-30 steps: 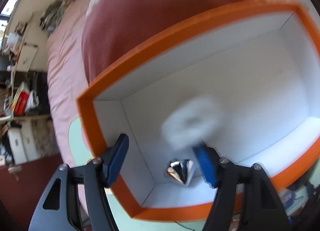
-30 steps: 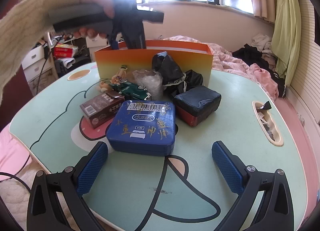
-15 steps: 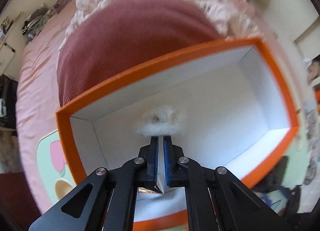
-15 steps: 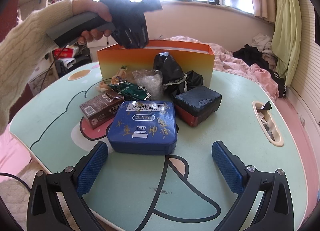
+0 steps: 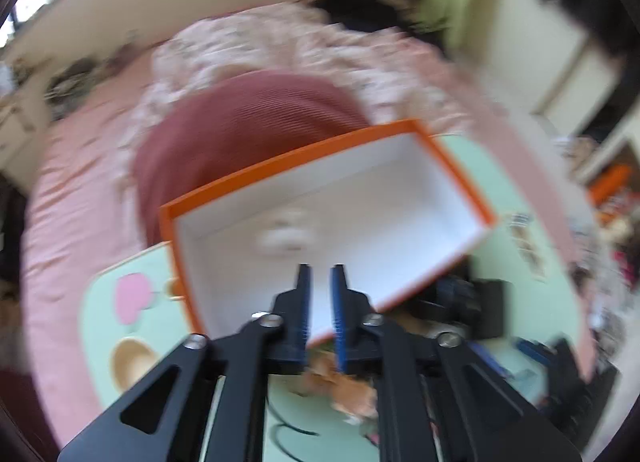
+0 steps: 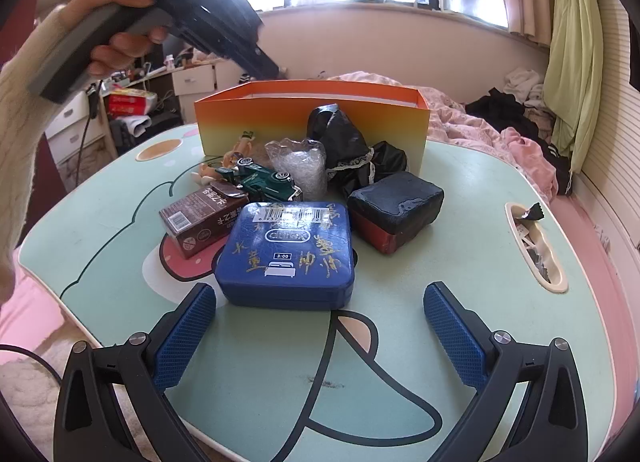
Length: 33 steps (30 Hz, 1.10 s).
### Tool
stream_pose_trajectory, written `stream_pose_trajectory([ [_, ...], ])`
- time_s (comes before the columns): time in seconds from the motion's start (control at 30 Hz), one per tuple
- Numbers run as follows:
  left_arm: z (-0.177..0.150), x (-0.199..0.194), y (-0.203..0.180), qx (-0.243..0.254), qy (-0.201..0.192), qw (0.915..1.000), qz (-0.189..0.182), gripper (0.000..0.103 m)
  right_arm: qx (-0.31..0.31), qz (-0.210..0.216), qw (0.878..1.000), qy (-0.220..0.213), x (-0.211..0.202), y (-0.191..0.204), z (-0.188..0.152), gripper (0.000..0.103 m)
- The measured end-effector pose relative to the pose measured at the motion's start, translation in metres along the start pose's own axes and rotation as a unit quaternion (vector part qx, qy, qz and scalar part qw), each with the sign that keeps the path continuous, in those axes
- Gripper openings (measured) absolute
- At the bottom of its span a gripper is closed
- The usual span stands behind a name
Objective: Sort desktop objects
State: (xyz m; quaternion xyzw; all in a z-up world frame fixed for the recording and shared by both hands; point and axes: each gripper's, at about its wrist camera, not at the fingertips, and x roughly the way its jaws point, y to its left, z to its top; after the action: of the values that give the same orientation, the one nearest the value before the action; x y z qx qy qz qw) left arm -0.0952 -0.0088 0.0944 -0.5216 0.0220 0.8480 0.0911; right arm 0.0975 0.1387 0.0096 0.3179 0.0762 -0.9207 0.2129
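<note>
Left gripper (image 5: 320, 294) hangs above the orange-rimmed, white-lined cardboard box (image 5: 452, 158), its jaws just reopened to a narrow gap, nothing between them; a fluffy white ring (image 5: 286, 238) lies inside, evidently deposited. Right gripper (image 6: 320, 330) waits wide open and empty, near the blue rounded tin (image 6: 286, 252), presumably due next.

The blue tin (image 6: 286, 252) carries the brand "durex" in an oval on its lid, with a small box reading "3:00" just below it above a little bed symbol. Gold handwritten-style Chinese characters run along both sides of that lid, too loose to read, and a white barcode sticker sits at its far edge with digits too small to make out. The brown carton (image 6: 200, 218) beside the tin bears white Chinese characters and a barcode, not clearly legible.
</note>
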Motion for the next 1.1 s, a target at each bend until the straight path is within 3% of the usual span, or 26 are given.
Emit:
stream_pose_trajectory([
  [0.07, 0.013, 0.014, 0.006, -0.028, -0.001, 0.9993, 0.025, 0.037, 0.0, 0.0, 1.0, 0.0, 0.0, 0.001, -0.001, 0.103],
  [0.1, 0.019, 0.023, 0.01, -0.044, -0.001, 0.9988, 0.022, 0.054, 0.0, 0.0, 1.0, 0.0, 0.0, 0.001, -0.001, 0.103],
  [0.13, 0.024, 0.034, 0.013, -0.06, 0.003, 0.9981, 0.013, 0.065, 0.0, 0.0, 1.0, 0.0, 0.0, 0.001, -0.001, 0.103],
  [0.23, 0.031, 0.065, 0.016, -0.089, 0.033, 0.9955, -0.005, 0.065, 0.001, 0.001, 1.0, -0.001, 0.0, 0.002, -0.002, 0.103],
  [0.33, 0.033, 0.084, 0.013, -0.092, 0.047, 0.9945, 0.012, 0.063, 0.001, 0.001, 1.0, -0.001, 0.0, 0.002, -0.001, 0.103],
  [0.37, 0.032, 0.087, 0.01, -0.088, 0.054, 0.9946, 0.015, 0.057, 0.001, 0.001, 1.0, -0.001, 0.0, 0.002, -0.001, 0.103],
  [0.4, 0.031, 0.09, 0.01, -0.084, 0.062, 0.9945, 0.012, 0.043, 0.001, 0.001, 1.0, -0.001, 0.0, 0.001, -0.002, 0.103],
  [0.43, 0.029, 0.088, 0.009, -0.084, 0.06, 0.9946, 0.007, 0.043, 0.001, 0.001, 1.0, -0.001, 0.0, 0.001, -0.002, 0.103],
  [0.63, 0.012, 0.021, 0.01, -0.071, -0.023, 0.9964, -0.041, 0.043, 0.001, 0.001, 1.0, -0.001, 0.0, 0.002, -0.001, 0.103],
  [0.8, -0.042, -0.04, 0.002, -0.043, -0.098, 0.9897, -0.096, 0.044, 0.001, 0.001, 1.0, -0.001, 0.0, 0.002, -0.002, 0.103],
  [1.0, -0.094, -0.028, -0.003, -0.048, -0.093, 0.9874, -0.119, 0.044, 0.001, 0.001, 1.0, -0.001, 0.0, 0.001, -0.002, 0.103],
  [1.1, -0.112, -0.017, -0.007, -0.053, -0.09, 0.9876, -0.117, 0.051, 0.002, 0.002, 1.0, -0.001, 0.0, 0.001, -0.002, 0.103],
])
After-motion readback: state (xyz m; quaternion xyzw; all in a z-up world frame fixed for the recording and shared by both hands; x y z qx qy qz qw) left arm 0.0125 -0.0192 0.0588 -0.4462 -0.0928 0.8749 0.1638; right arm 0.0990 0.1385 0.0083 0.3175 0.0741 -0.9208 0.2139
